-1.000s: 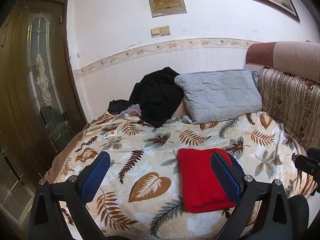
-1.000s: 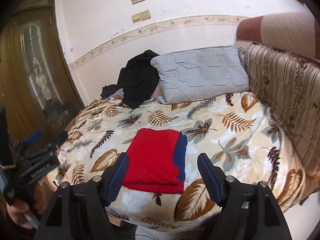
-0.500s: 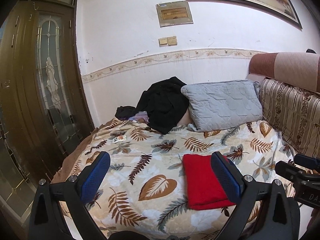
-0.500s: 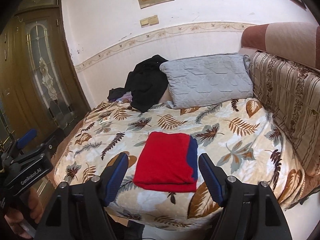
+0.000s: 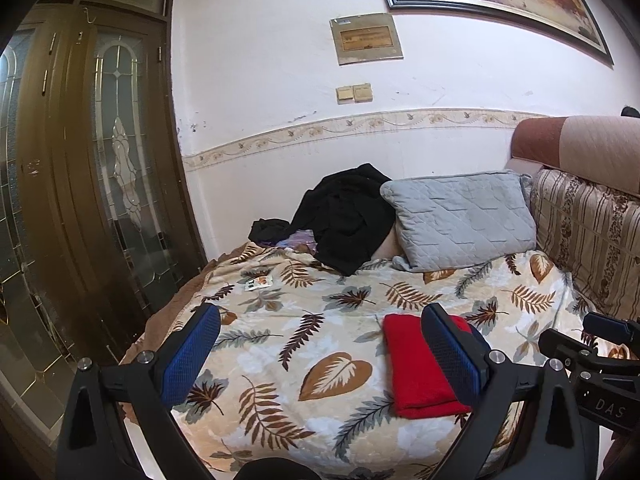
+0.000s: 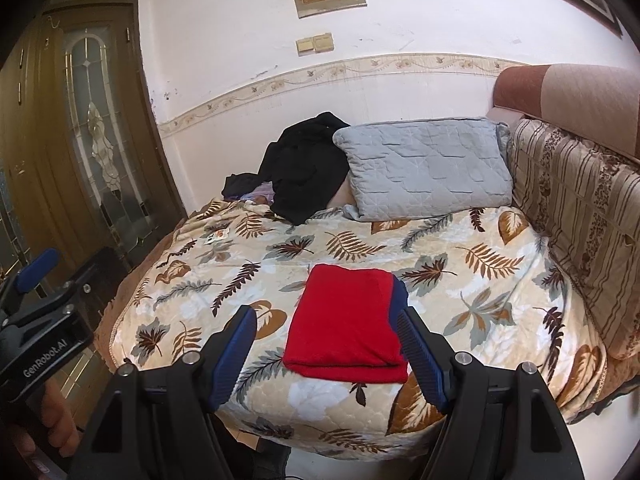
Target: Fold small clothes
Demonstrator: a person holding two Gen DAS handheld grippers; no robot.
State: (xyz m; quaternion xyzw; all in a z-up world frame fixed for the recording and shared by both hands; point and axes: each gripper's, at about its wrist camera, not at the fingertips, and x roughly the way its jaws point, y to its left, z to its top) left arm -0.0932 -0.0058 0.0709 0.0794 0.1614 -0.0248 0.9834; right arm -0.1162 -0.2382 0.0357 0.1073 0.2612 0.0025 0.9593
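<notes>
A folded red garment (image 6: 348, 320) with a dark blue edge lies flat on the leaf-print bedspread (image 6: 460, 280), near the bed's front edge. In the left wrist view the red garment (image 5: 416, 368) sits partly behind the right finger. My left gripper (image 5: 320, 336) hangs open over the front of the bed, nothing between its blue pads. My right gripper (image 6: 326, 336) is also open, held back from and above the garment, touching nothing. Each gripper shows at the edge of the other's view.
A grey quilted pillow (image 6: 424, 168) and a heap of black clothes (image 6: 308, 164) lie at the head of the bed by the wall. A striped sofa back (image 6: 580, 208) runs along the right. A wooden door with glass (image 5: 100, 180) stands left.
Both grippers have drawn back and risen from the bed, so the red garment looks smaller and farther off. Both stay open and empty.
</notes>
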